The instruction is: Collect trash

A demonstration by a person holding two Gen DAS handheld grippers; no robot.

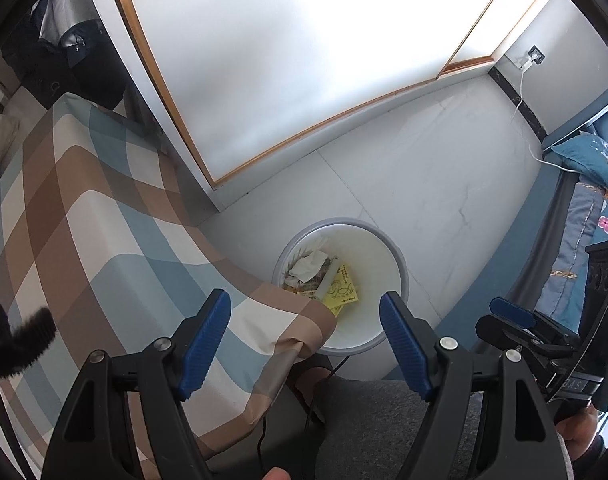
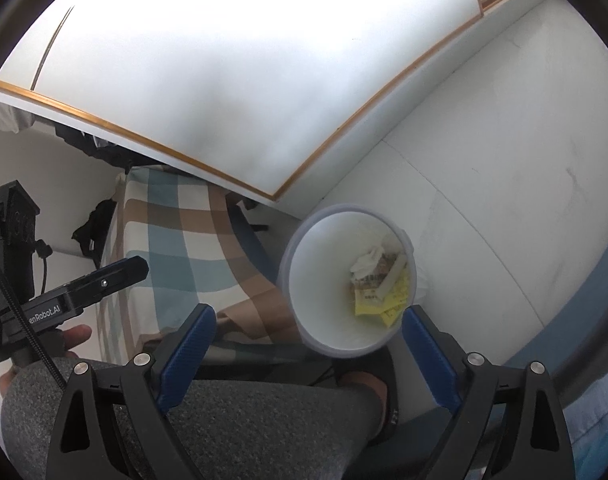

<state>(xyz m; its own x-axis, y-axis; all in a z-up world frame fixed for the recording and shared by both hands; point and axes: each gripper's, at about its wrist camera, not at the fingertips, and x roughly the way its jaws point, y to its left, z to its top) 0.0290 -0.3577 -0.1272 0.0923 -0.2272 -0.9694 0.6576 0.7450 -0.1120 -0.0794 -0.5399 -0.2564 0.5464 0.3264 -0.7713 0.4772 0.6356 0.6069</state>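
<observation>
white floor (image 1: 444, 168), bin (image 1: 388, 248) beside plaid-covered table (image 1: 103, 216)

bin (image 1: 388, 240) near rim behind checked cloth (image 1: 103, 220), wrapper print unreadable

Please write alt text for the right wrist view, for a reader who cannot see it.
An open, empty right claw hangs above a white trash bin holding yellow packets and a crumpled tissue. A plaid cloth lies left of it.
</observation>
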